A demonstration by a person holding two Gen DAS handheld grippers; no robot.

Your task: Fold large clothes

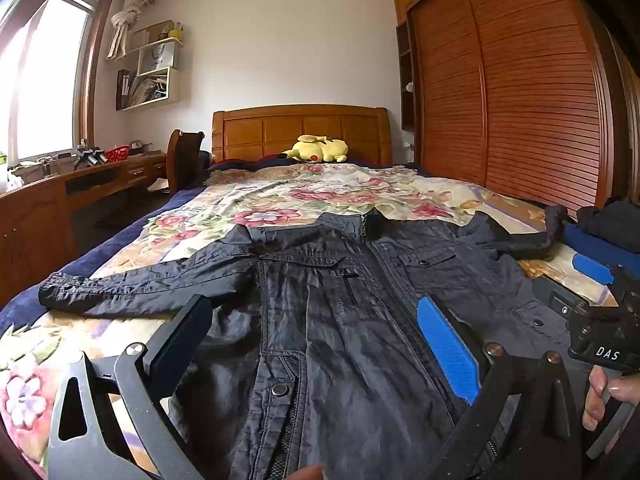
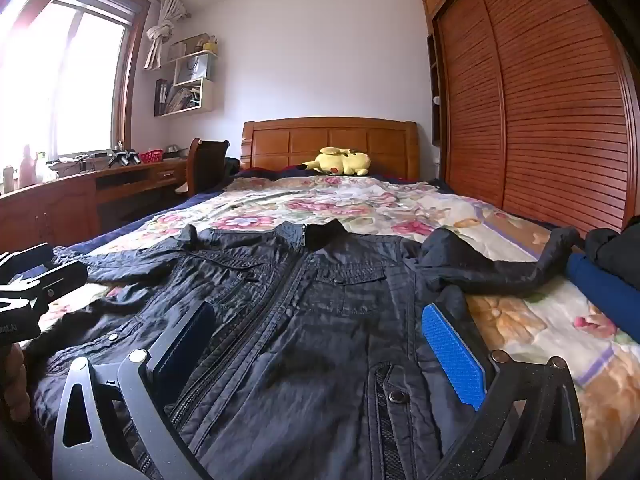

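Observation:
A dark navy zip jacket [image 1: 336, 312] [image 2: 320, 312] lies front up and spread flat on the floral bedspread [image 1: 304, 196] [image 2: 340, 204], collar toward the headboard, sleeves stretched out to both sides. My left gripper [image 1: 316, 332] hovers open above the jacket's left half with nothing between its fingers. My right gripper [image 2: 320, 340] stands open over the right half, also holding nothing. In the left wrist view the right gripper's body [image 1: 600, 320] shows at the right edge, with a hand [image 1: 600, 396] on its handle.
A yellow plush toy [image 1: 320, 149] [image 2: 340, 162] lies by the wooden headboard [image 1: 300, 128]. A slatted wardrobe [image 1: 520, 92] lines the right side. Dark folded clothes [image 1: 612, 228] [image 2: 608, 272] sit at the bed's right edge. A desk and chair [image 1: 184, 160] stand left.

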